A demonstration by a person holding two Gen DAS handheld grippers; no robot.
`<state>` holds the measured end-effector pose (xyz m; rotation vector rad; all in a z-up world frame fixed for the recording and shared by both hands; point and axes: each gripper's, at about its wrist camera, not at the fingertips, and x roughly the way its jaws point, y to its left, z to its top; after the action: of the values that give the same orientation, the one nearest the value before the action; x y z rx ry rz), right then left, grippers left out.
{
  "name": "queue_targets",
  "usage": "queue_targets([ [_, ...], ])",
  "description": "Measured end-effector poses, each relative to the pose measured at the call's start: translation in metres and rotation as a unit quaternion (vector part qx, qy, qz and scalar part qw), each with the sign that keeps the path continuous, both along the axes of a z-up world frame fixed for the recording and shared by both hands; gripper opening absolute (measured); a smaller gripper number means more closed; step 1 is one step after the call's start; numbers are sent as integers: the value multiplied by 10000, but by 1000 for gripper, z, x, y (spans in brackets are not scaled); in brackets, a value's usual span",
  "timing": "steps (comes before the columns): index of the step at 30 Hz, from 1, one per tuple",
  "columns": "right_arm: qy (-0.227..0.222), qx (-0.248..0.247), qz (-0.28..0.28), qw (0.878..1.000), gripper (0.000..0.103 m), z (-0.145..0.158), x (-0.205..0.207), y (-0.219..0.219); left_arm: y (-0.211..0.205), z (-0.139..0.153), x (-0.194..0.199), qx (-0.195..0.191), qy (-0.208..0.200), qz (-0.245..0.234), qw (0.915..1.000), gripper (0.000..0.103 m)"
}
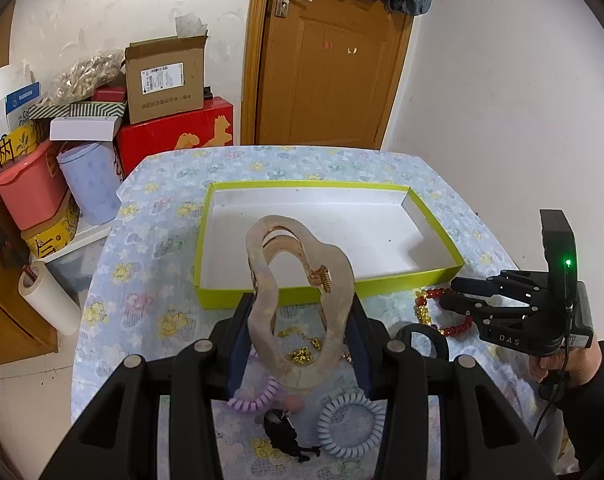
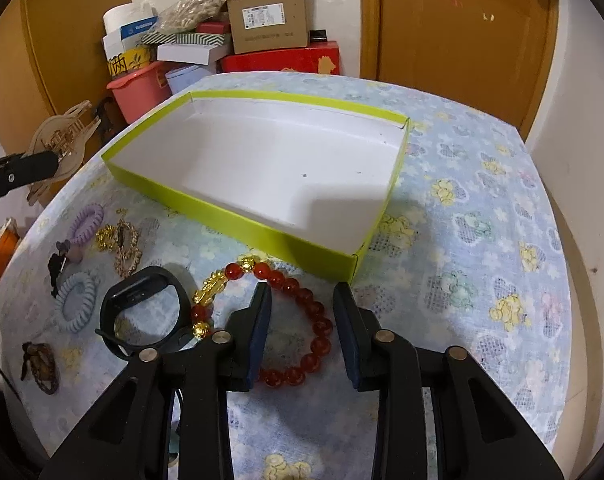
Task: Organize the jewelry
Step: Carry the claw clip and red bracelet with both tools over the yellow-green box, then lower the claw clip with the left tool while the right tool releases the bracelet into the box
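Observation:
My left gripper (image 1: 299, 312) is shut on a large beige hair claw clip (image 1: 261, 312) and holds it above the table, in front of the lime-green box (image 1: 261, 292) with a white inside. The clip also shows in the right wrist view (image 2: 57, 148). My right gripper (image 2: 302, 308) is open, its fingers astride a red bead bracelet with gold charms (image 2: 314, 320) on the cloth. In the left wrist view it (image 1: 454, 296) hovers by that bracelet (image 1: 458, 326).
On the flowered tablecloth (image 2: 482, 240) lie a black wristband (image 2: 141, 312), a blue spiral hair tie (image 2: 75, 300), a purple one (image 2: 87, 220), a gold brooch (image 2: 125, 248), a black clip (image 2: 55, 268) and a brown tie (image 2: 41, 364). Boxes and tubs (image 1: 61, 152) stand beyond the table's left edge.

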<state>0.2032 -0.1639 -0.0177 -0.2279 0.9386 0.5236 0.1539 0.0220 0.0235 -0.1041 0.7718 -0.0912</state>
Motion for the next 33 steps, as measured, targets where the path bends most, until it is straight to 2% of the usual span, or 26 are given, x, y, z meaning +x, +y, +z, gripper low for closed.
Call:
queue_targets([
  [2, -47, -115, 12, 9999, 10, 0, -3, 2, 0, -1, 0, -9, 16, 5, 10000, 45],
  [7, -88, -45, 71, 9999, 9, 9, -16, 2, -1, -2, 0, -2, 41, -7, 10000, 45],
  [19, -824, 179, 318, 9959, 9, 84, -30, 13, -1, 13, 5, 81, -92, -31, 9999, 45],
  [28, -1206, 137, 415, 9917, 9, 117, -9, 23, 1, 18, 26, 170, -94, -39, 9998, 45],
  [33, -1257, 189, 413, 9910, 9, 127, 17, 30, 5, 17, 43, 220, -96, -24, 9997, 45],
])
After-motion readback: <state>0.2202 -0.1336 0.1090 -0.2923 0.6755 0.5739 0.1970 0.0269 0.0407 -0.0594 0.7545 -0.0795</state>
